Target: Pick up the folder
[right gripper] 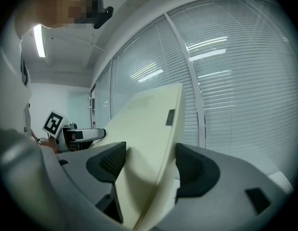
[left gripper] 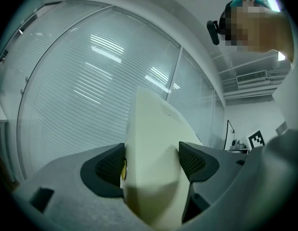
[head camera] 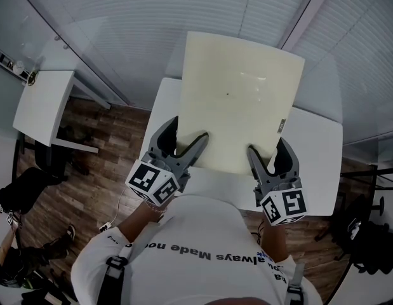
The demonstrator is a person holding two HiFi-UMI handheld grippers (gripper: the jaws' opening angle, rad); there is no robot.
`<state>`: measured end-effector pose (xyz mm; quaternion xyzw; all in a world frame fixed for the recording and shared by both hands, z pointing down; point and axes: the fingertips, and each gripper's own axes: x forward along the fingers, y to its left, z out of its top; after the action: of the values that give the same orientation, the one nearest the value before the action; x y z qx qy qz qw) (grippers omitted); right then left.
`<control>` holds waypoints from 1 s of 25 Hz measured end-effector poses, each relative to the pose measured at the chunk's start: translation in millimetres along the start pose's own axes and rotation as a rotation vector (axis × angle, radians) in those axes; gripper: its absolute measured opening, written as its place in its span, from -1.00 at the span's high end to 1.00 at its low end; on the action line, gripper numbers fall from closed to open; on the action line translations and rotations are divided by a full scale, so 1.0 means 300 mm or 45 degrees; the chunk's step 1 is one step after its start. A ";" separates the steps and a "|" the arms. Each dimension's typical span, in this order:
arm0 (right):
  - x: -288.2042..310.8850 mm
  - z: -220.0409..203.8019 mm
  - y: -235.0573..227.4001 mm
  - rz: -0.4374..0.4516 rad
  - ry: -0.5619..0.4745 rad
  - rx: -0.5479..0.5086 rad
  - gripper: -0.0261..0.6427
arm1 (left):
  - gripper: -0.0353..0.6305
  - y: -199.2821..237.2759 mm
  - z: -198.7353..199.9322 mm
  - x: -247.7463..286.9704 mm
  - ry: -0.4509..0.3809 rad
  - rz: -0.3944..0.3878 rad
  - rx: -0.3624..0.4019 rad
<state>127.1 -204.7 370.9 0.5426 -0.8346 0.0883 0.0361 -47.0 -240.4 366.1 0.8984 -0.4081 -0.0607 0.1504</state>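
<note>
Folder: a pale cream folder point(head camera: 237, 100) fills the centre of the head view. Its near edge is at the lower centre and its far edge reaches to the upper right, past the back of the white desk point(head camera: 317, 145). It appears to be raised and tilted, clear of the desk top.

Left hand-held gripper point(head camera: 186, 136): clamped on the folder's near edge, lower left of centre. In the left gripper view both dark pads press on the cream cover point(left gripper: 153, 167), which bulges thickly between them.

Right hand-held gripper point(head camera: 269, 151): pinching the same near edge, lower right of centre. In the right gripper view the folder point(right gripper: 149, 129) rises between the jaws as a thin curved sheet.

Marks: a small dark label point(head camera: 280, 127) sits near the folder's right edge.

Handling: probably light, with a smooth cover that could slide in the pads. It looks only half stiff, since the sheet bows where it is held, so a grip at one corner would let it droop.

Where to hold: the two grips, spaced along the near edge, look right. The thicker left side likely gives the firmer bite.

Progress: the pick-up looks essentially achieved, with the folder carried between both grippers.
</note>
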 end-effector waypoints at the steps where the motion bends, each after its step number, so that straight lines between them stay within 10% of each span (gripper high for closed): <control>1: -0.001 0.008 0.002 0.001 -0.006 -0.002 0.00 | -0.08 -0.003 0.009 -0.002 -0.005 -0.001 0.005; 25: -0.027 0.087 0.028 -0.001 -0.049 -0.019 0.00 | -0.08 -0.033 0.084 -0.022 -0.054 -0.016 0.030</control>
<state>123.7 -199.1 343.2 0.5442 -0.8356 0.0714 0.0240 -50.2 -234.8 339.1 0.9012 -0.4063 -0.0760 0.1307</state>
